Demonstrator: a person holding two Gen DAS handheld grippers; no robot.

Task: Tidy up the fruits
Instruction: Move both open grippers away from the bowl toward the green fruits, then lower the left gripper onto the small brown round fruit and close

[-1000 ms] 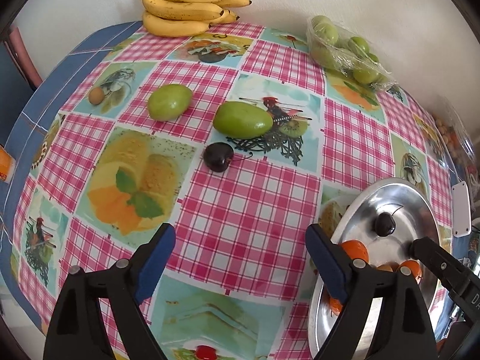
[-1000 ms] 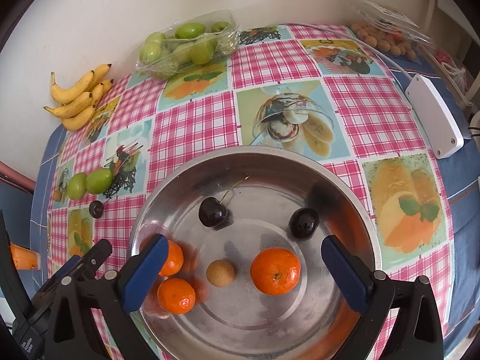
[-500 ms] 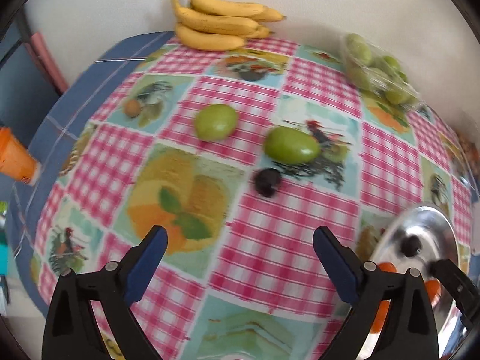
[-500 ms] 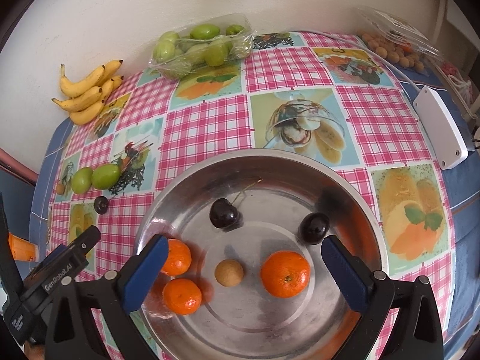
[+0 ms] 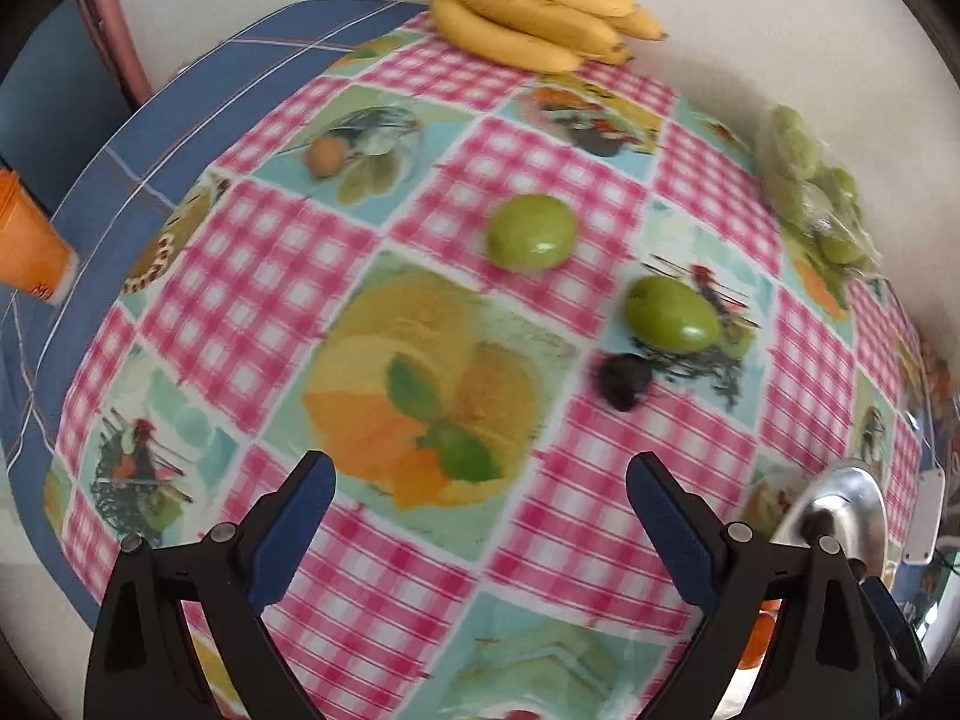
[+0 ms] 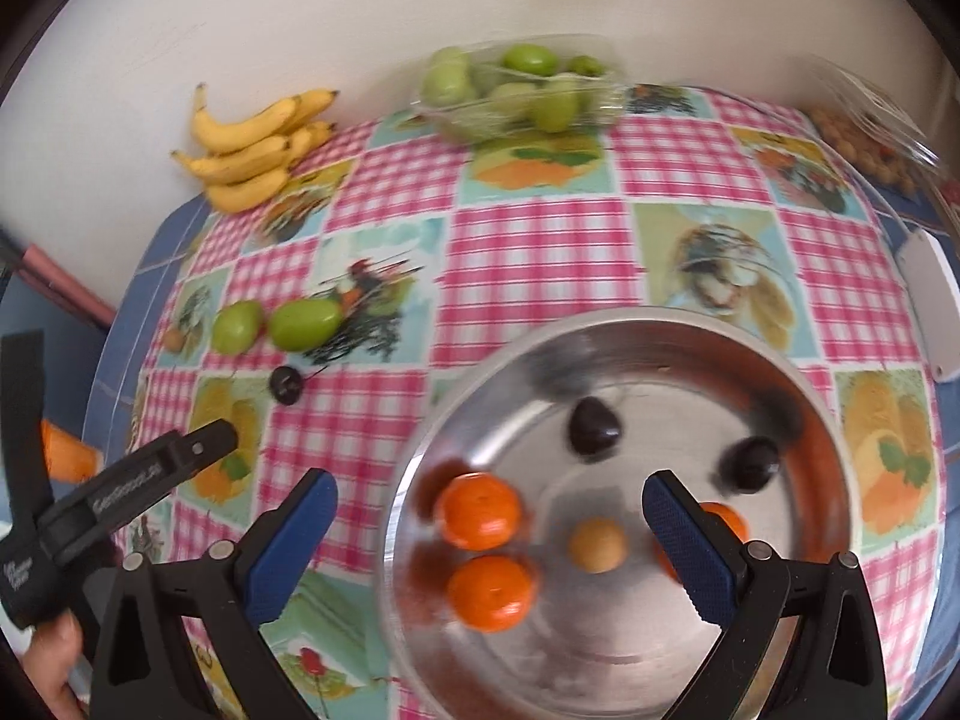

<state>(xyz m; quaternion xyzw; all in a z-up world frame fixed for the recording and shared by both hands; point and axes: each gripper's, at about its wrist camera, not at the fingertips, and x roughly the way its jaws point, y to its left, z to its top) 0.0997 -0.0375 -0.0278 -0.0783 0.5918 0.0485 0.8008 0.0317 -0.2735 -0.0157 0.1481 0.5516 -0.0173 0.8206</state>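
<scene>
Left wrist view: oblong green fruit (image 5: 671,313) lies lengthwise left-right beyond the left hand-held gripper (image 5: 480,504), jaws wide, empty.

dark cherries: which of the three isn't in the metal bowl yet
The dark cherry lying on the checked tablecloth, just in front of the two loose green fruits. The other two cherries sit inside the round metal bowl with the oranges.
</scene>
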